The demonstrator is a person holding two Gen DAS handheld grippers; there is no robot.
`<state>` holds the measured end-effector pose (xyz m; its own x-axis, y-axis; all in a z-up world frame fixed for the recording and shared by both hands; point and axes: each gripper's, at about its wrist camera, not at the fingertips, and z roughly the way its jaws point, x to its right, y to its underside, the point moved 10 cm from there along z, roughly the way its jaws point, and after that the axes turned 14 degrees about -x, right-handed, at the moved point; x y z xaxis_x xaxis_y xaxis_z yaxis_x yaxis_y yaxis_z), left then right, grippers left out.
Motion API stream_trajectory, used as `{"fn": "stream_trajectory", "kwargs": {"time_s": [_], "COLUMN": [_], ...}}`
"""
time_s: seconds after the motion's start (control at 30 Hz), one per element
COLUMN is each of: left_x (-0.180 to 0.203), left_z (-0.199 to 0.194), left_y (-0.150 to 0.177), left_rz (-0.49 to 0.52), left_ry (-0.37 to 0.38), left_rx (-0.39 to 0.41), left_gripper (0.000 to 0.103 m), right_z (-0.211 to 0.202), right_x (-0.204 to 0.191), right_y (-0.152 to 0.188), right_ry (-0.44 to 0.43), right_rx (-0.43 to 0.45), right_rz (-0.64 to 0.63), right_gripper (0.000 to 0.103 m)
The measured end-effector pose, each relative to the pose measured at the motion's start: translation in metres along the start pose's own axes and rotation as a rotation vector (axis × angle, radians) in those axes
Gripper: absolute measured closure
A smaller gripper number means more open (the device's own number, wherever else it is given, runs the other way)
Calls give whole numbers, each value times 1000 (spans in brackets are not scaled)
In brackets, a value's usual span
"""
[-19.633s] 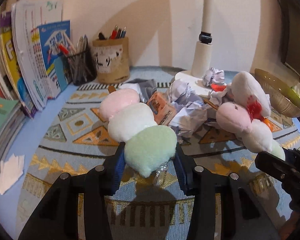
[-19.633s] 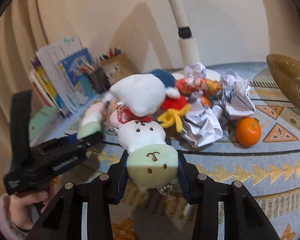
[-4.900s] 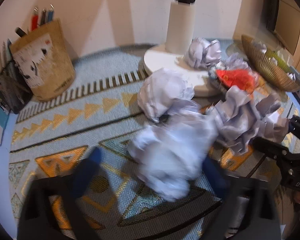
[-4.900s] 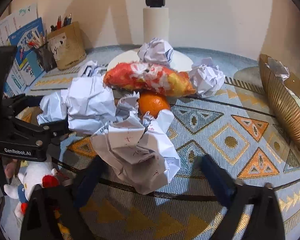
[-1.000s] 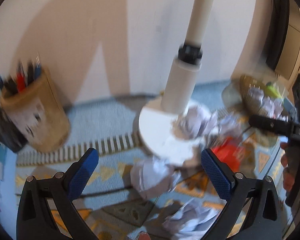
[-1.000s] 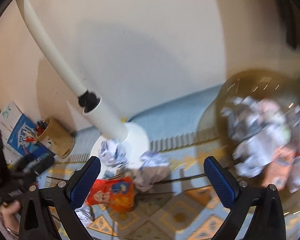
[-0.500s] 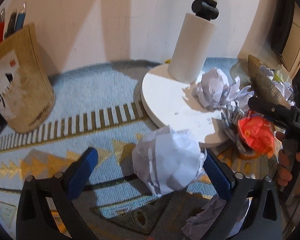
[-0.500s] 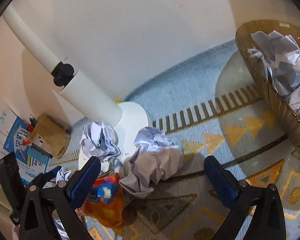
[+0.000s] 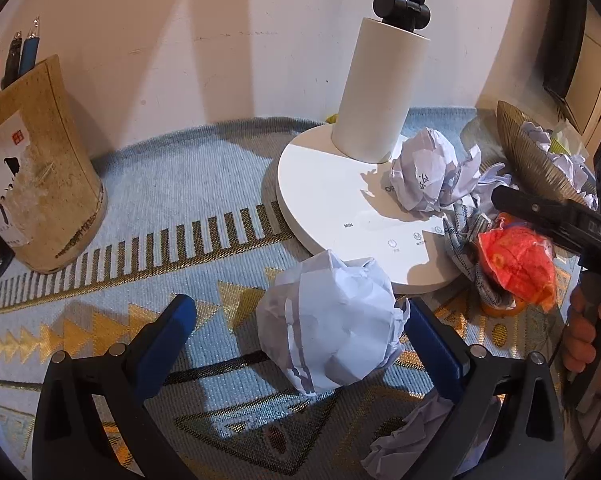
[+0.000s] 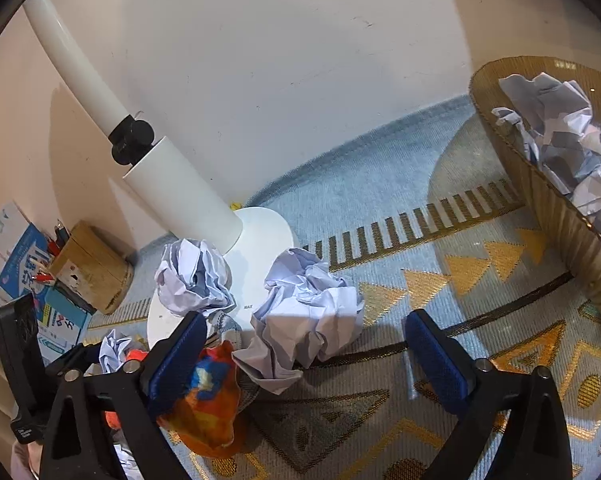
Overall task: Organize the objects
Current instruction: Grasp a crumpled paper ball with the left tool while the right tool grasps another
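We've got the left hand-held gripper [image 9: 296, 326] spread around a crumpled paper ball [image 9: 330, 320] on the patterned rug, jaws just closing in, right pad touching it, left pad still clear. The right hand-held gripper [image 10: 304, 344] is also narrowing but open, another paper wad [image 10: 306, 316] between its pads, beside the lamp base [image 10: 260, 236].

I see the lamp base [image 9: 340, 200] at the mat's [image 9: 188, 184] back edge, a paper ball [image 9: 424, 170] on its right side, another ball [image 9: 332, 328] before it, the pen holder [image 9: 32, 184] far left, and the basket [image 10: 556, 184] holding paper at the right edge.
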<state>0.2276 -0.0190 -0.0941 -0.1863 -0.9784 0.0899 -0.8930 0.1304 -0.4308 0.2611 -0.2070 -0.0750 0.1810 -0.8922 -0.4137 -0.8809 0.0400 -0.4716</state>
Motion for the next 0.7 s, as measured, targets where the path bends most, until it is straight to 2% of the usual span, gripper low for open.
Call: {"fn": "stream_trajectory", "kwargs": {"time_s": [0.03, 0.07, 0.1, 0.13, 0.17, 0.23, 0.5, 0.7], "left_x": [-2, -4, -3, -5, -6, -8, -4, -23], "left_z": [-7, -13, -21, -26, -30, -32, -47, -52], "left_y": [-1, -1, -3, -4, -4, -5, -3, 1], "left_rz": [-8, -18, -26, -30, -33, -35, -14, -90], "left_ry": [7, 18, 26, 30, 26, -2, -95, -90], "left_rx": [32, 63, 104, 129, 146, 155, 226, 241], "left_gripper": [57, 59, 59, 59, 59, 59, 58, 58], "right_z": [-2, -4, -5, -7, -10, -21, -39, -49], "right_x": [4, 8, 9, 8, 9, 18, 31, 29], "right_y": [0, 0, 0, 1, 1, 0, -2, -2], "right_ry": [7, 5, -45, -112, -130, -77, -112, -103], "right_rx": [8, 17, 19, 20, 34, 78, 158, 204], "right_rz": [15, 37, 49, 54, 62, 93, 155, 140], "right_gripper": [18, 36, 43, 60, 64, 66, 66, 66]}}
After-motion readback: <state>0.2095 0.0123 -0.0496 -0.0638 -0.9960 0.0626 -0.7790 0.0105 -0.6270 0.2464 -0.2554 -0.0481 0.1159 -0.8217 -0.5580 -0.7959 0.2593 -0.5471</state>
